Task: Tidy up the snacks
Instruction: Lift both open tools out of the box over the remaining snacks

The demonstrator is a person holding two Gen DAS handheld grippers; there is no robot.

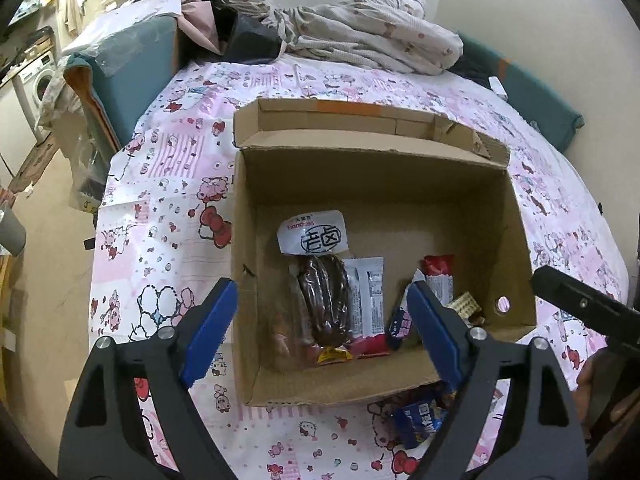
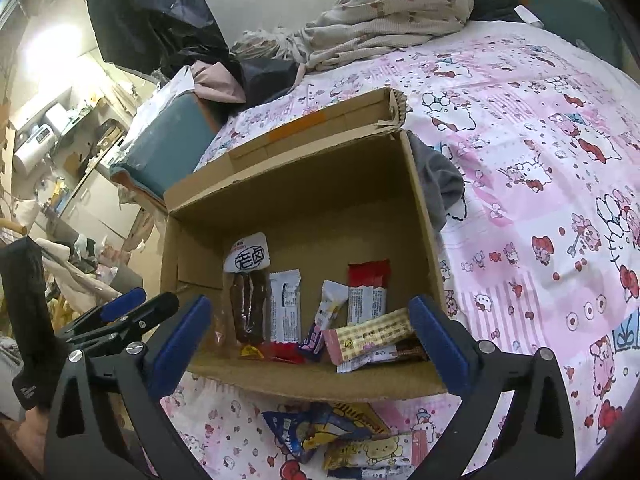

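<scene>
On a bed covered by a pink cartoon-print sheet [image 1: 168, 208] sits an open cardboard box [image 1: 516, 240], its far flap folded back and marked by a strip of orange tape. Beyond it, at the far end of the bed, lies a bundle of pale patterned bedding [image 1: 372, 28] beside dark bags, with a teal cushion [image 1: 132, 68] to the left and a plain cream wall behind. Far left, the room opens onto a cluttered area with a washing machine [image 1: 40, 80]. A grey cloth [image 2: 440, 184] lies against the right outer wall of the box. Inside the box, the snacks lie along the near side: a long dark meat snack in clear wrap with a white label [image 2: 248, 300] on the left, a white packet [image 2: 285, 306] just beside it, a red-and-white packet [image 2: 367, 292] further right, a small purple-and-white one [image 2: 326, 320] between them, and a checked beige wafer bar [image 2: 372, 336] lying across the near right corner. More snacks sit outside, on the sheet just near the box: a blue packet [image 2: 292, 428] and a yellow bear-print packet [image 2: 380, 452]. The left gripper [image 1: 322, 332] hangs over the near left part of the box with jaws spread and nothing between them. The right gripper [image 2: 310, 344] hangs over the near edge, jaws spread wide, the pads clear of the wafer bar.
</scene>
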